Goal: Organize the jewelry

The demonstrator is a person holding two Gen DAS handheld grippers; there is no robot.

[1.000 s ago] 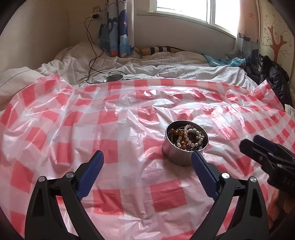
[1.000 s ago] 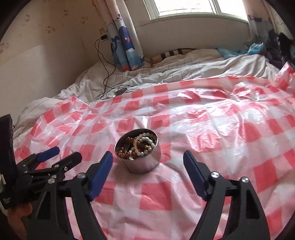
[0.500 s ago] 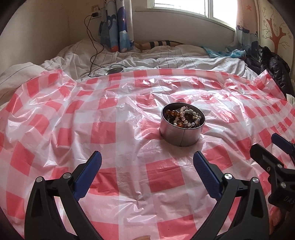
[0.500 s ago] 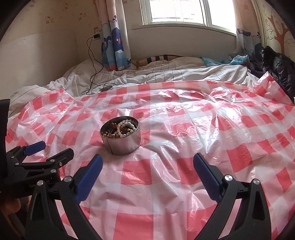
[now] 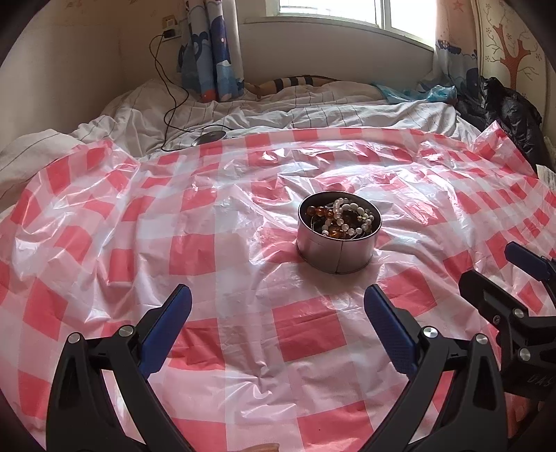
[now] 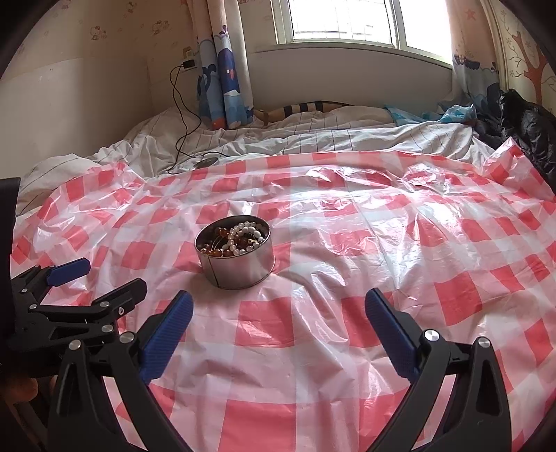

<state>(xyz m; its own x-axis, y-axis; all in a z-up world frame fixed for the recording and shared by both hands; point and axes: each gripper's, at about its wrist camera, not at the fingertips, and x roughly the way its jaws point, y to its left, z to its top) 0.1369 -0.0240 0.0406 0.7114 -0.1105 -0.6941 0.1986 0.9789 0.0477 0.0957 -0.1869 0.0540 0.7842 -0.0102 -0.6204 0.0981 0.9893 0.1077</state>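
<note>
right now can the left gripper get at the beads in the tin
Probably yes: the left gripper is open and empty, the round metal tin sits just ahead with no lid, and only bare checked plastic sheet lies between them.

Daylit bedroom, two fisheye wrist views, sharp and evenly bright.

Light source: window [image 6: 342,22] at top centre, blown out to near white in both views. Glare: broad white sheen on the crinkled checked plastic sheet [image 6: 347,208], strongest at centre and right of the frame. Shadows: soft, short, falling toward the camera beneath the metal tin [image 5: 338,250]. Distortion: heavy barrel curvature, walls and bedding bowed at the edges; black vignette in all four corners. Focus: crisp throughout, no motion blur; slight softness at the far periphery.
</note>
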